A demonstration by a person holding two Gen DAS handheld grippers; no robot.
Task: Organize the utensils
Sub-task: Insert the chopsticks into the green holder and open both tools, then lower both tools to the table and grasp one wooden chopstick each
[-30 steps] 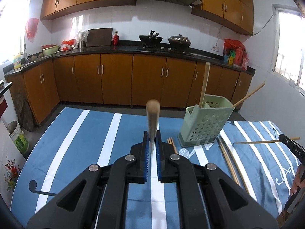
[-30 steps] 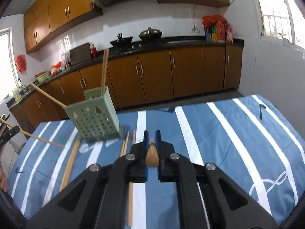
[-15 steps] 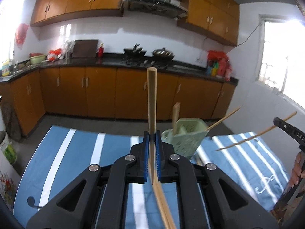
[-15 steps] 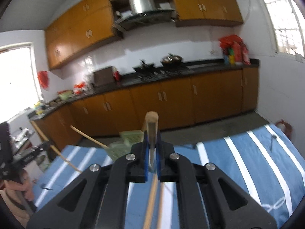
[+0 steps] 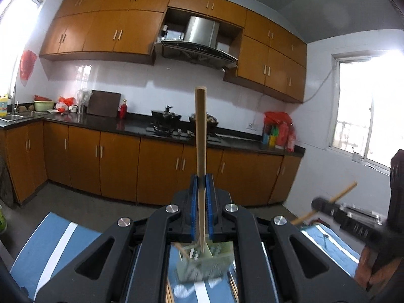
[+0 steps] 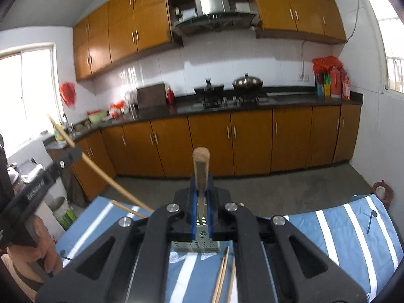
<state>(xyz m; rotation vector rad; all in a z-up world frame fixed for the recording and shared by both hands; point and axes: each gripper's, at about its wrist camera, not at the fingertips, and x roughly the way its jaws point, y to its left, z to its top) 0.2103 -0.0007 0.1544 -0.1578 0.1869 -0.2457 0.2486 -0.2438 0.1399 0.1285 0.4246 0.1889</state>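
From the left wrist, my left gripper (image 5: 201, 197) is clamped on a long wooden stick (image 5: 200, 136), held upright above the green perforated holder (image 5: 204, 261) on the striped cloth (image 5: 50, 247). It looks light, stiff and smooth, so a mid-shaft pinch suits it. Its lower tip is hidden behind the jaws. From the right wrist, my right gripper (image 6: 200, 197) pinches a flat wooden utensil (image 6: 200, 166) over the same holder (image 6: 202, 238); its working end is cut off, and loose chopsticks (image 6: 222, 275) lie beside

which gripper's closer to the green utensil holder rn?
Hard to call. The left gripper holds a wooden utensil upright with the green utensil holder just below its fingers; the right gripper holds its own utensil similarly above the holder.
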